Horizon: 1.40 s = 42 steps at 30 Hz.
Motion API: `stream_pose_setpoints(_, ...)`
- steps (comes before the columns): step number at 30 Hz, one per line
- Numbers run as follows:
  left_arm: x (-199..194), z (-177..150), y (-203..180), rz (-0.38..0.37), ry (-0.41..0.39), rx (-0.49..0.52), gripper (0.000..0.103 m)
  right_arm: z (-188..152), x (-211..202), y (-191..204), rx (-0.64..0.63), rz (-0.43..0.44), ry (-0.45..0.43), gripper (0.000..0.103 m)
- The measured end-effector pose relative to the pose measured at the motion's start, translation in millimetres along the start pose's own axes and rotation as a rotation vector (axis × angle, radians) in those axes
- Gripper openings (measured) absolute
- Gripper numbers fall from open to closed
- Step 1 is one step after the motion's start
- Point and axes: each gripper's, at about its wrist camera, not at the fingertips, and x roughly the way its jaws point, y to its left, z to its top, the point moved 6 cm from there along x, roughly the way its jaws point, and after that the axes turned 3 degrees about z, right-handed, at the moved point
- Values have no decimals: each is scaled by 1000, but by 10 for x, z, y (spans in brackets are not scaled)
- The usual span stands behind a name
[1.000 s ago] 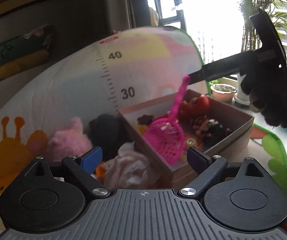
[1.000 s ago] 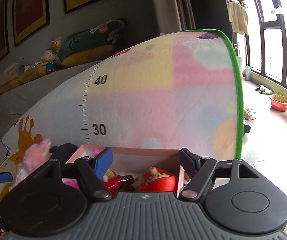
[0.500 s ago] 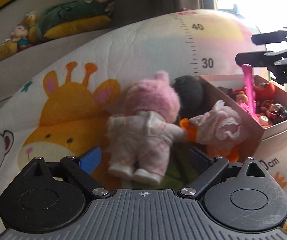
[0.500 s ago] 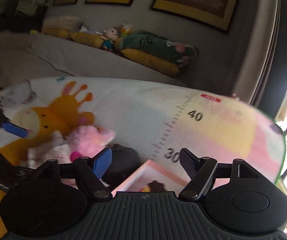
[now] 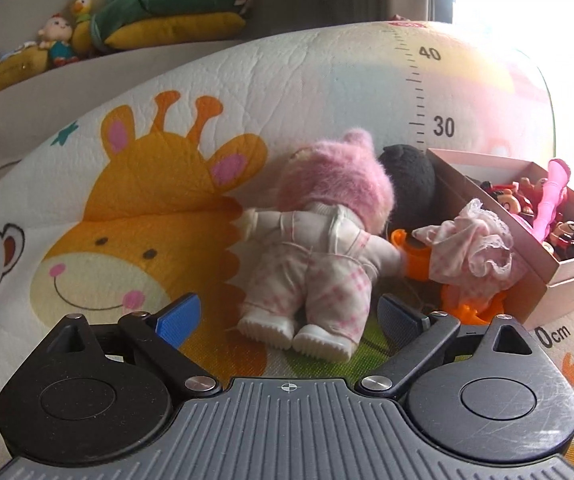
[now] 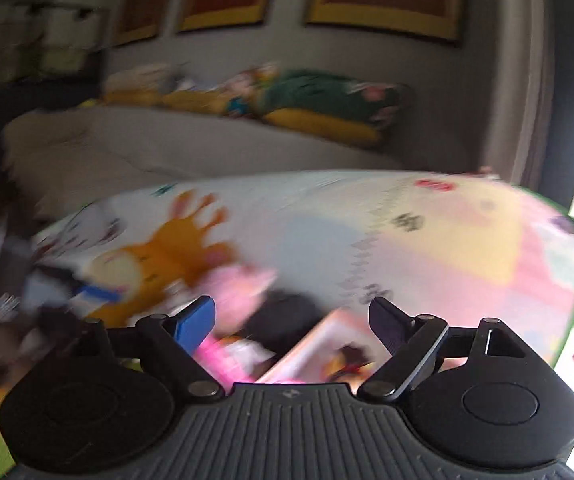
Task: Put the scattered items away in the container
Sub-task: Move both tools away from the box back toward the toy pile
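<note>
Left gripper (image 5: 289, 314) jaws stood released, lined up behind the pink-haired plush doll in checked pyjamas (image 5: 319, 240), lying face-down on the play mat (image 5: 287, 80) beside the pink cardboard box (image 5: 567, 276). Best grip: the torso, not the hair. Right gripper (image 6: 291, 320) jaws released, view blurred.

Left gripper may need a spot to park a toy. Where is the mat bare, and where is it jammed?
Bare mat: the giraffe print left of the pink-haired doll, and the stretch behind it by the 30 and 40 marks. Crowded: between the doll and the pink box, where a black plush, frilly cloth and orange toy pack together. The box looks fairly full.
</note>
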Motion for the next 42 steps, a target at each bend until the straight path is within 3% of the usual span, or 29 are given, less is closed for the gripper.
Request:
stream_pose_setpoints(2,-3,-1,11,-2,-5,-11,98,-52,-55,219,-39,91,14,85)
stream_pose_setpoints(5,-43,20,40,-3,-29,-28,98,-190,240,312,-114,51,90,83)
stream_pose_setpoints(7,-73,33,52,-2,-46,-35,98,-171,347,-82,-59,-98,84,83)
stream_pose_setpoints(9,-91,41,55,-6,-55,-39,99,-195,349,-793,172,-344,97,83)
stream_pose_setpoints(11,-91,42,49,-13,-57,-40,99,-247,205,-1163,354,-375,87,83)
stream_pose_setpoints(12,-81,38,47,-15,-53,-40,99,-262,120,-1213,389,-347,74,83)
stream_pose_setpoints(16,-49,24,54,-19,-39,-52,99,-260,41,-1037,298,-340,66,84)
stream_pose_setpoints(21,-62,27,73,-4,-46,-55,99,-35,333,-620,256,-203,67,84)
stream_pose_setpoints(23,-68,26,84,0,-49,-56,99,35,457,-340,219,-102,71,84)
stream_pose_setpoints(26,-63,24,111,-1,-46,-64,99,8,643,267,3,5,117,83)
stream_pose_setpoints(28,-64,23,137,2,-47,-71,99,-68,806,587,-148,29,188,66)
stream_pose_setpoints(30,-79,23,172,5,-52,-81,99,-136,996,716,-189,43,275,60)
stream_pose_setpoints(32,-97,26,212,4,-59,-96,99,-200,1187,709,-192,35,344,60)
stream_pose_setpoints(36,-109,47,324,10,-66,-140,99,-296,1347,792,-170,113,448,60)
stream_pose_setpoints(39,-119,58,404,23,-72,-171,100,-316,1325,956,-188,144,450,60)
stream_pose_setpoints(42,-125,64,449,32,-76,-188,100,-340,1232,1036,-127,198,458,60)
